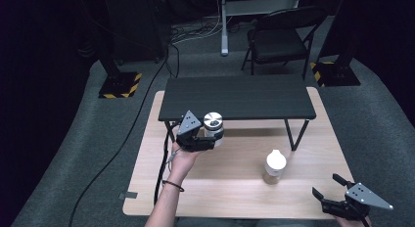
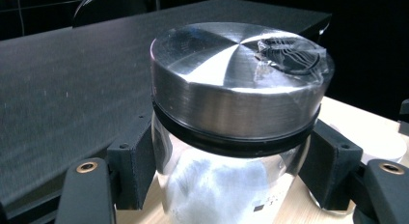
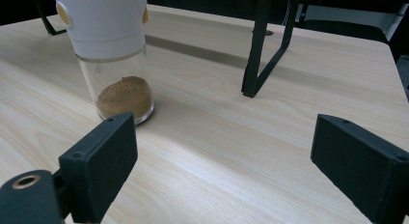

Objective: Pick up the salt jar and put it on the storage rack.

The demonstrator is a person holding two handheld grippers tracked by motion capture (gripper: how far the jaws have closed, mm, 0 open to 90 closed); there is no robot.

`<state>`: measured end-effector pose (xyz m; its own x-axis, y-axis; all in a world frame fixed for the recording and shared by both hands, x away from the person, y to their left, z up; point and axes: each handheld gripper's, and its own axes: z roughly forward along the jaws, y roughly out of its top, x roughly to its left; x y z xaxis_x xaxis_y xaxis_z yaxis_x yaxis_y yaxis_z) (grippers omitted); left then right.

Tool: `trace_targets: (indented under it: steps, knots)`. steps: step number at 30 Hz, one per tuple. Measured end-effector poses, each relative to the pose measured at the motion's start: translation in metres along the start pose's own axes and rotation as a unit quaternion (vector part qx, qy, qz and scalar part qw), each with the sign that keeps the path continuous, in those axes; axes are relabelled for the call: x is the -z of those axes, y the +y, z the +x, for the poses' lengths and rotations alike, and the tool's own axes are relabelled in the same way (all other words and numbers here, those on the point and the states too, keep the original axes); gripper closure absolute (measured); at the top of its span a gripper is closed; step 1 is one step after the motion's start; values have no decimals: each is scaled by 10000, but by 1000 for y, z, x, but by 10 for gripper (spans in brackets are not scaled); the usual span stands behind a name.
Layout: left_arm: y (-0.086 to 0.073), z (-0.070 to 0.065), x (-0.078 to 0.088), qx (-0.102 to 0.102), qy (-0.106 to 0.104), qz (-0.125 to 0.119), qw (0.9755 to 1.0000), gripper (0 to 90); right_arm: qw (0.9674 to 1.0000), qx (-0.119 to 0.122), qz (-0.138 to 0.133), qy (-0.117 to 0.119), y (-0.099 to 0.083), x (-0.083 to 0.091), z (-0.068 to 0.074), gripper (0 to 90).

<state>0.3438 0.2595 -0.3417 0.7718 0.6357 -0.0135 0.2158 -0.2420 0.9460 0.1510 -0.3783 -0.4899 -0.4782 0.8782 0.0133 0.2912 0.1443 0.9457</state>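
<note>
A clear glass jar [image 1: 214, 127] with a brushed metal lid [image 2: 238, 74] and white powder inside hangs in the air by the front left edge of the black shelf [image 1: 238, 96]. My left gripper [image 1: 211, 140] is shut on the jar [image 2: 226, 185], its pads [image 2: 137, 163] pressing the glass just under the lid. A second jar [image 1: 274, 167] with a white cap and brown powder [image 3: 124, 96] stands on the wooden table [image 1: 230, 188], right of centre. My right gripper [image 1: 327, 188] rests open at the table's front right corner, nothing between its pads [image 3: 103, 161].
The low black shelf stands on thin black legs [image 3: 260, 50] across the back half of the table. A black folding chair [image 1: 281, 38] and two stand bases with yellow-black stripes [image 1: 120, 85] sit on the grey carpet beyond. A cable [image 1: 122, 139] runs down the left side.
</note>
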Motion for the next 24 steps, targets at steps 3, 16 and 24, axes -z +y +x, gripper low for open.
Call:
trace_targets:
  steps: [3,16,24]
  knots:
    - [6,0,0,-41,-19,-4,10000,297,10000,3,6,1,0,0,0,78]
    - [33,6,-1,-3,-191,-161,9997,297,10000,-4,5,0,0,0,-1,78]
    - [45,11,-3,52,-106,-285,9995,297,10000,-4,4,1,0,0,-1,78]
